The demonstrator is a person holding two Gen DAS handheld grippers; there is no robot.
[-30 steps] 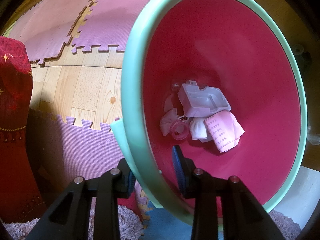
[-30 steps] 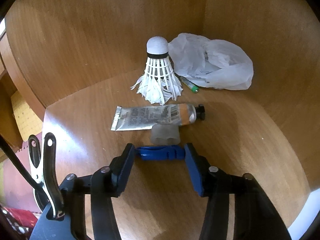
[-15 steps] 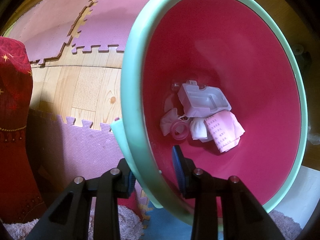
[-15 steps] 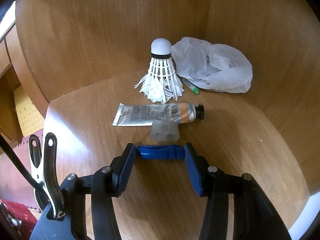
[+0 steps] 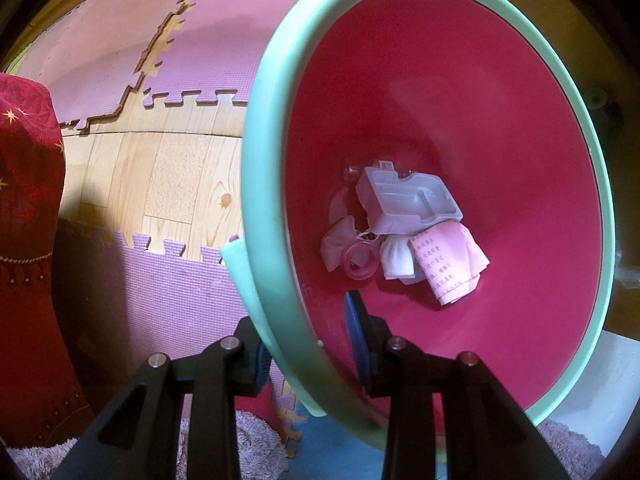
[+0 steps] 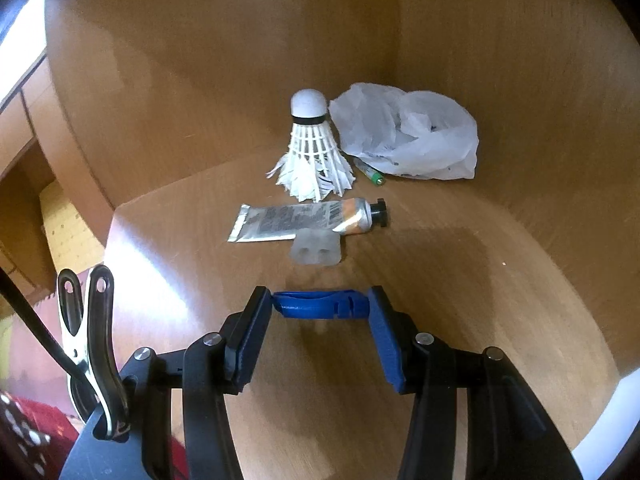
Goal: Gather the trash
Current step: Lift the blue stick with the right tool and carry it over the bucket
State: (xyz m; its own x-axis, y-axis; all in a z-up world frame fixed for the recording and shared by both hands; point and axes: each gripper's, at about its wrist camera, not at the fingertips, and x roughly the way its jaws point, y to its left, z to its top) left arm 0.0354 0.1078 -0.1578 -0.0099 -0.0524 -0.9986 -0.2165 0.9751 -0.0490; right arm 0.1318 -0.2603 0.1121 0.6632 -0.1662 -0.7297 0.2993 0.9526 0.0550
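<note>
Now right gripper point(image 6: 320, 306) pinches blue clip point(image 6: 320, 304) (shuttlecock point(image 6: 312, 148) beyond).

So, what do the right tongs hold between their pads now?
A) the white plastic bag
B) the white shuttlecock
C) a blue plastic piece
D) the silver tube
C: the right tongs clamp a blue plastic piece; the shuttlecock, tube and bag lie on the wood beyond.

Purple and pink interlocking foam floor mats point(image 5: 224, 20) are laid over a pale wooden plank floor point(image 5: 172, 172). A dark red cloth with gold stars point(image 5: 28, 208) is seen at the left, a fluffy grey rug point(image 5: 256, 448) below.
</note>
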